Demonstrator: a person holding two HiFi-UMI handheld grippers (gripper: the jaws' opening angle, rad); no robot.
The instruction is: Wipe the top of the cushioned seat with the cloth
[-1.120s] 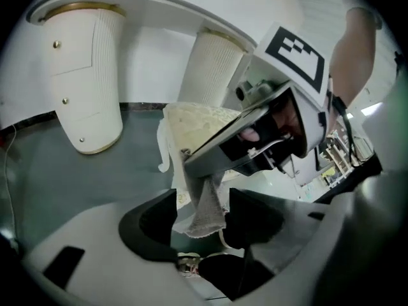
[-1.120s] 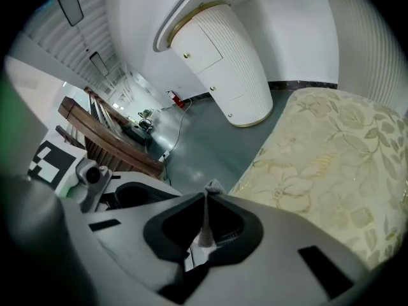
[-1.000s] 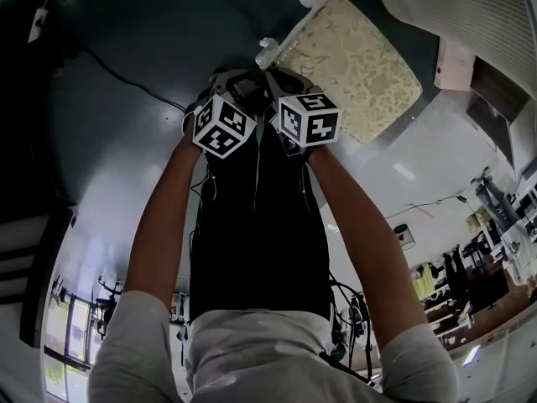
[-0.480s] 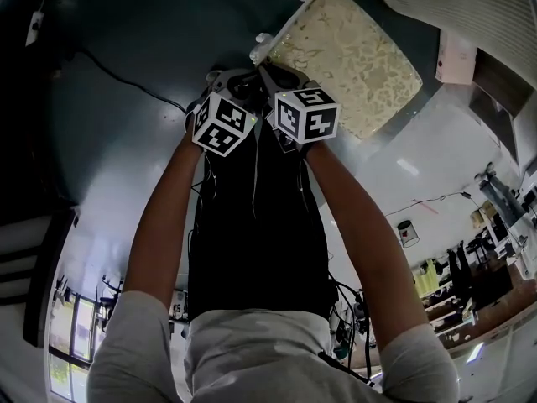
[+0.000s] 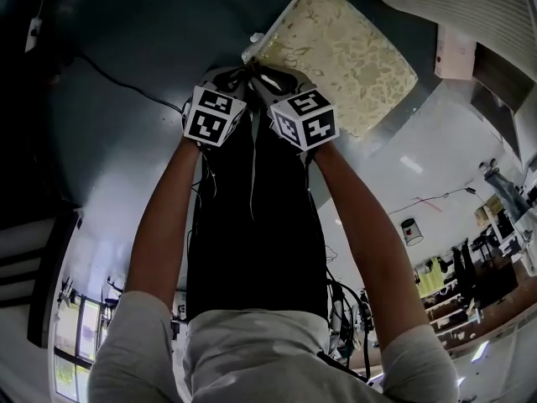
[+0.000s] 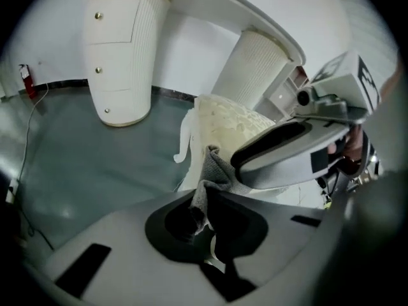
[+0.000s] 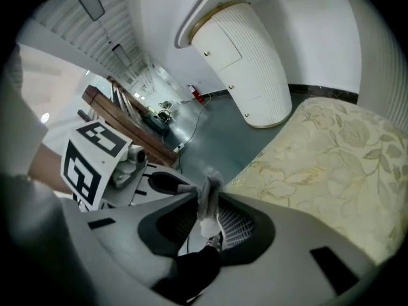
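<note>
At near corner of cushioned seat (image 5: 344,57): left gripper (image 6: 200,206), jaws just closed, and right gripper (image 7: 207,210) both pinch grey cloth (image 6: 215,169), probably to spread it for wiping.

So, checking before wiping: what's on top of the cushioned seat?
The cushioned seat looks bare on top. The left gripper, its jaws just closed, and right gripper, both shut on the cloth, hide its near corner.

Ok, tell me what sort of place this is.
Probably an indoor lab or test hall dressed with home furniture. A white ribbed desk pedestal with drawers and a cream floral cushioned seat stand on a glossy grey-green floor, while cluttered workbenches fill the background.
</note>
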